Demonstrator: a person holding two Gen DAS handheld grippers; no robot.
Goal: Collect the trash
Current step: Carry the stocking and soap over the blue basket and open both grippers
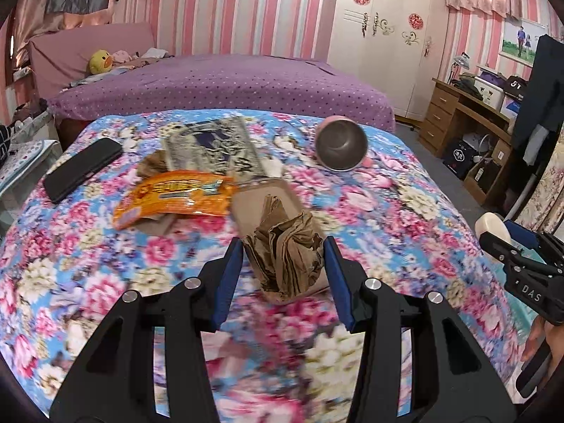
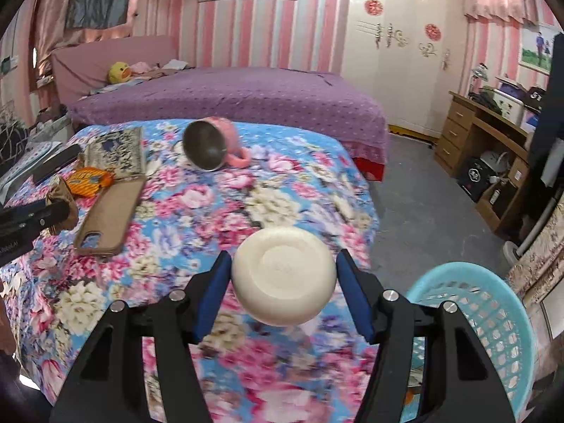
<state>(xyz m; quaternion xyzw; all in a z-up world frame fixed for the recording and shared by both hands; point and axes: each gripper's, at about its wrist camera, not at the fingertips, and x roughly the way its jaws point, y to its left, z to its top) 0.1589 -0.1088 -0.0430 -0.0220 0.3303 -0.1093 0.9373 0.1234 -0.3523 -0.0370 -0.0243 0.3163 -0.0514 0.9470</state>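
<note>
Both wrist cams close, angled down, sharing floral bed (image 1: 105, 282).

I read white letters "DAS" on the black body of the right gripper (image 1: 507, 232) in my left wrist view. Print on the orange wrapper (image 1: 172, 199) is too blurred to read.

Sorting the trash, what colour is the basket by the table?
Light blue basket, best seen in the right wrist view.

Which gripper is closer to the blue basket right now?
Right. The right gripper, shut on a cream puck, has the blue basket beside it; the left gripper is farther left, over the floral cloth.
</note>
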